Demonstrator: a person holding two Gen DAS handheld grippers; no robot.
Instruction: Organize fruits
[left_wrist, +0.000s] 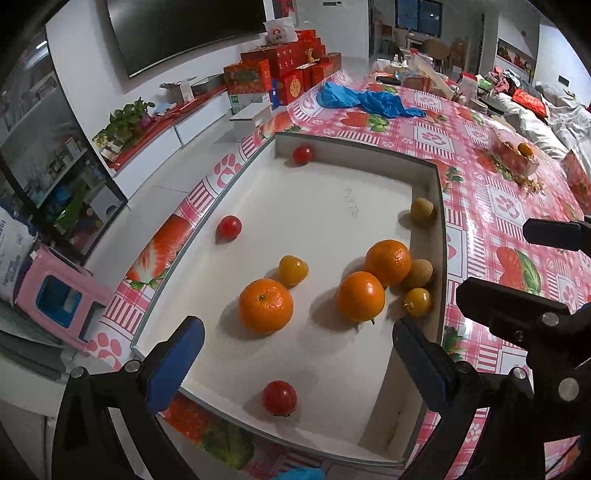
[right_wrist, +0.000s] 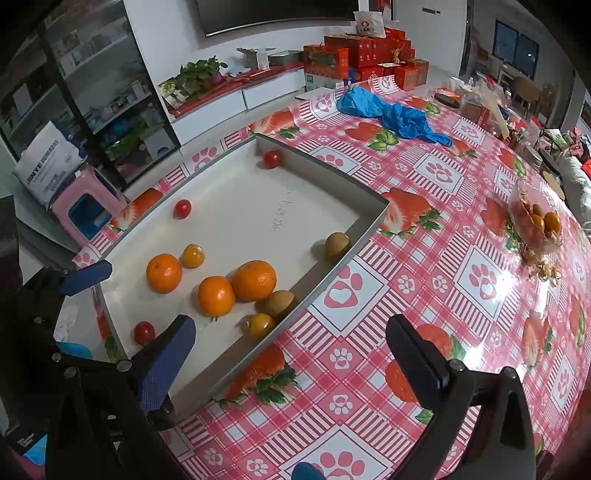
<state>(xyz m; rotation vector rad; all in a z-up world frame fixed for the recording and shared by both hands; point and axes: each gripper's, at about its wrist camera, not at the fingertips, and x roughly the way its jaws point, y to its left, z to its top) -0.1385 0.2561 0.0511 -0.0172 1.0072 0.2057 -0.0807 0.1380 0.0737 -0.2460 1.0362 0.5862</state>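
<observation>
A shallow white tray (left_wrist: 437, 229) (right_wrist: 369, 225) lies on the strawberry-print tablecloth and holds loose fruit. Three oranges (left_wrist: 265, 305) (right_wrist: 164, 273) sit near its front, with two small yellow fruits (left_wrist: 292, 270) (right_wrist: 192, 255), two brown kiwis (left_wrist: 422, 210) (right_wrist: 337, 244) by the right wall, and three red tomatoes (left_wrist: 279, 397) (right_wrist: 144, 332). My left gripper (left_wrist: 299, 363) hangs open over the tray's near end with nothing between its fingers. My right gripper (right_wrist: 291, 356) stands open over the tray's right wall and the cloth, also holding nothing.
A crumpled blue plastic bag (left_wrist: 364, 99) (right_wrist: 391, 110) lies on the far side of the table. A clear container of fruit (left_wrist: 515, 153) (right_wrist: 537, 221) with peel scraps sits at the right. Red gift boxes (left_wrist: 280, 70) and a pink stool (left_wrist: 55, 299) stand beyond the table's left edge.
</observation>
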